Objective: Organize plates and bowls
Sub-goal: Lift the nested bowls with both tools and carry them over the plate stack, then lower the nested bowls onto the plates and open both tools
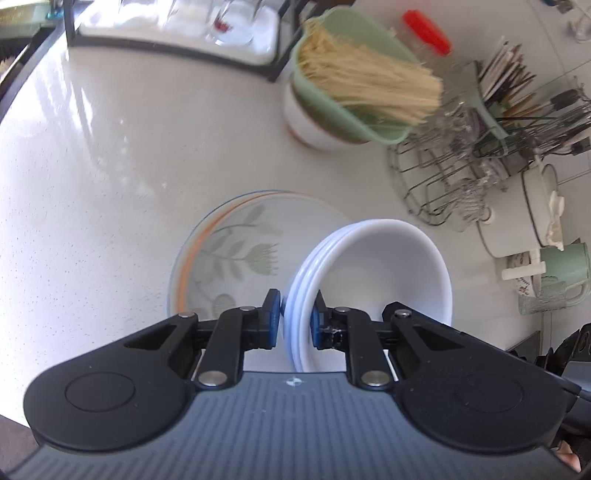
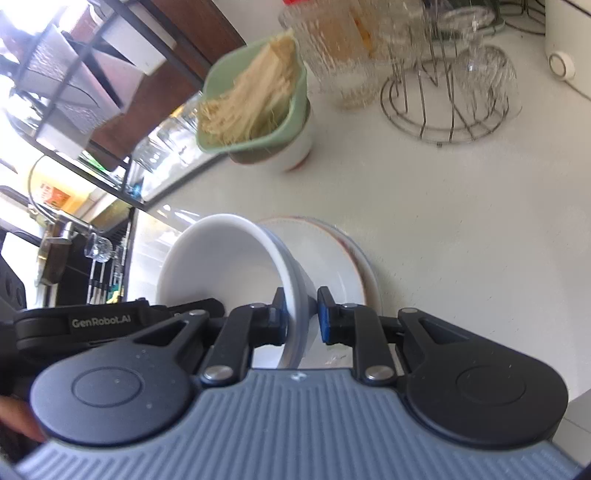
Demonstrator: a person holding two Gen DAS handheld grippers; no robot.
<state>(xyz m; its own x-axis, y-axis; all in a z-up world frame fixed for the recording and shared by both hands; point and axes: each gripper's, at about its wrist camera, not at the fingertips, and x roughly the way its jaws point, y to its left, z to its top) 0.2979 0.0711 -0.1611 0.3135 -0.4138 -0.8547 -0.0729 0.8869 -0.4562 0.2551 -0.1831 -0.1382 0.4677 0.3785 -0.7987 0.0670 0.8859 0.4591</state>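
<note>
A stack of white bowls (image 1: 384, 273) hangs tilted above the counter, held by both grippers on opposite sides of its rim. My left gripper (image 1: 295, 317) is shut on the layered rims on the left side. My right gripper (image 2: 301, 314) is shut on the rim of the same bowl stack (image 2: 229, 258) from the other side. Just behind and under the bowls, a stack of plates (image 1: 236, 243) lies flat on the white counter; the top plate has a green leaf pattern and an orange rim line. These plates (image 2: 347, 269) show past the bowls in the right wrist view.
A green holder of pale sticks (image 1: 351, 85) stands in a white cup behind the plates. To the right are a wire rack with glasses (image 1: 461, 177), a utensil holder (image 1: 517, 92), a white pot (image 1: 524, 214) and a green mug (image 1: 565, 266). A drying tray (image 1: 177, 33) stands at the back.
</note>
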